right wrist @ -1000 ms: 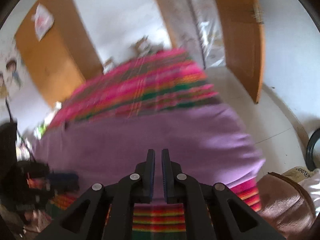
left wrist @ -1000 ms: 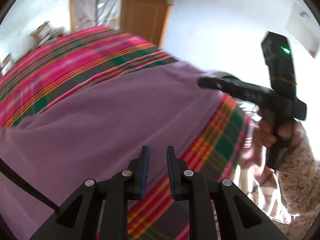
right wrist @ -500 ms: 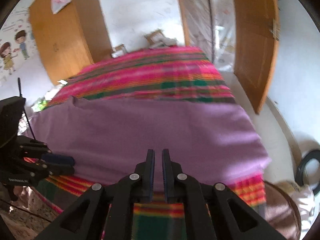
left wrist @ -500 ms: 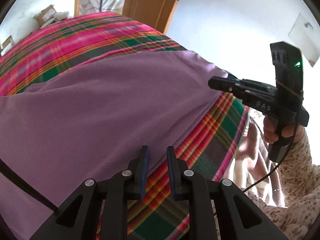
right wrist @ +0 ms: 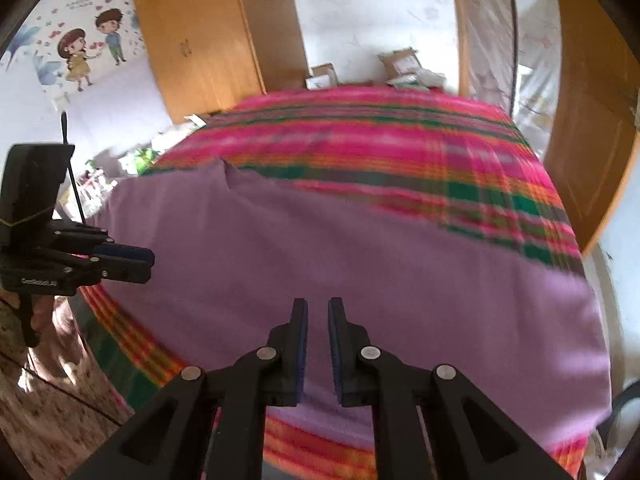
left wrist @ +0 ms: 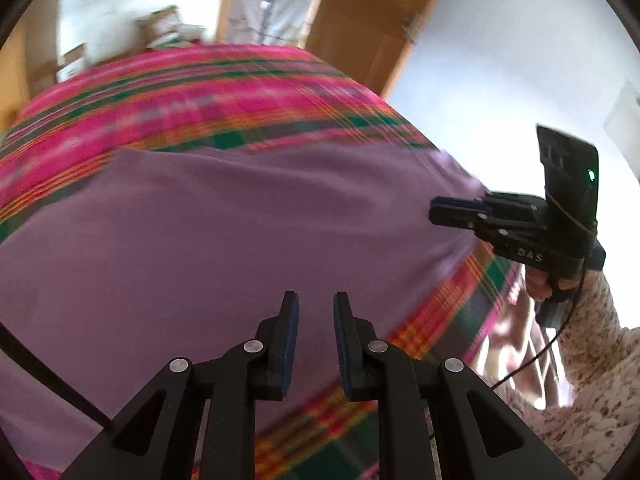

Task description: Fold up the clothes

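A purple garment lies spread flat across the near part of a bed with a pink, green and orange plaid cover. It also shows in the right wrist view. My left gripper hovers over the garment's near edge, its jaws slightly apart and empty. My right gripper hovers over the same near edge further right, jaws slightly apart and empty. The right gripper also shows at the right of the left wrist view, and the left gripper at the left of the right wrist view.
The plaid cover hangs over the bed's near edge. A wooden wardrobe stands behind the bed at left, a wooden door at right. Cardboard boxes lie beyond the far edge.
Both grippers have tilted up and moved a little forward over the garment. The right gripper's jaws have opened slightly. The garment lies as before.
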Motion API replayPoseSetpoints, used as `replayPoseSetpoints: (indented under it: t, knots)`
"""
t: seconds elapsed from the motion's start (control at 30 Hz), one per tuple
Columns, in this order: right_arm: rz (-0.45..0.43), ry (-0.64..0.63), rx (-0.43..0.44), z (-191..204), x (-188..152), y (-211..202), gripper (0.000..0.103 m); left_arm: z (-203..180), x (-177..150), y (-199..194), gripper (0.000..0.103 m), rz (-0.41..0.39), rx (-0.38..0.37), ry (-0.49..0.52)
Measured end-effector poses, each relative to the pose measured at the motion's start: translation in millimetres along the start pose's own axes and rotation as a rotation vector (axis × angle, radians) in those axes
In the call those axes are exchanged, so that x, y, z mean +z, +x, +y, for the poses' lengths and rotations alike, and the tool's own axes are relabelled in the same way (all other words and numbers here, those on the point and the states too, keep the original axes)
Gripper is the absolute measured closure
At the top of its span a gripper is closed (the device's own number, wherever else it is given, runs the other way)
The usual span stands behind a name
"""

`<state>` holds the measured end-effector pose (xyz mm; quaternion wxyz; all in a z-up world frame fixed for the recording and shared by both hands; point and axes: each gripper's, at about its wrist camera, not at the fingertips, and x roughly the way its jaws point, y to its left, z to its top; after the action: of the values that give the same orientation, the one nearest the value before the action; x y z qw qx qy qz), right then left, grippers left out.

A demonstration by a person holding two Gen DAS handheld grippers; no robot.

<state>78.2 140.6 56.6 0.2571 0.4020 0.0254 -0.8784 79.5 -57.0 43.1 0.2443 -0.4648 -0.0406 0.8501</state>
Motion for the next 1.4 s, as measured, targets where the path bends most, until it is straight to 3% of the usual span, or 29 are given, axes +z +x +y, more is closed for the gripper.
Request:
replayPoseSetpoints:
  t: [0.17,0.27,0.43,0.63,0.73,0.83,0.97,1.07,1.4]
  knots:
    - [-0.014,-0.081,0.1,19.7,48.3,29.8,0.091,47.6,9.1,-11.0,0.085,-0.046,0.069,-0.114]
    - [-0.006,-0.093,0.172,28.8,75.1,55.1,0.091,71.5,10.6,-12.4,0.085,-0.064,0.068,-0.175]
    - [0.09,-0.095,0.259,39.8,104.7,103.6,0.091,99.1,9.5,-11.9,0.085,-0.071,0.095,-0.23]
    - [0.207,-0.031,0.425,45.6,122.2,149.5,0.089,126.2,12.0,-8.1,0.085,-0.071,0.101,-0.278]
    - [0.24,-0.078,0.408,58.6,119.3,157.7,0.086,132.3,13.1,-6.1,0.085,-0.07,0.09,-0.283]
    - [0.215,-0.134,0.412,74.7,114.6,155.2,0.086,135.6,13.4,-3.3,0.085,-0.066,0.087,-0.284]
    - [0.159,-0.31,0.326,101.5,102.4,144.8,0.086,138.8,14.9,-0.8,0.085,-0.069,0.069,-0.294]
    - [0.186,-0.354,0.337,107.5,98.0,145.1,0.086,141.9,15.1,-0.3,0.085,-0.073,0.052,-0.3]
    - [0.34,-0.027,0.542,82.2,135.1,200.8,0.086,146.4,15.6,-3.7,0.085,-0.084,0.039,-0.307]
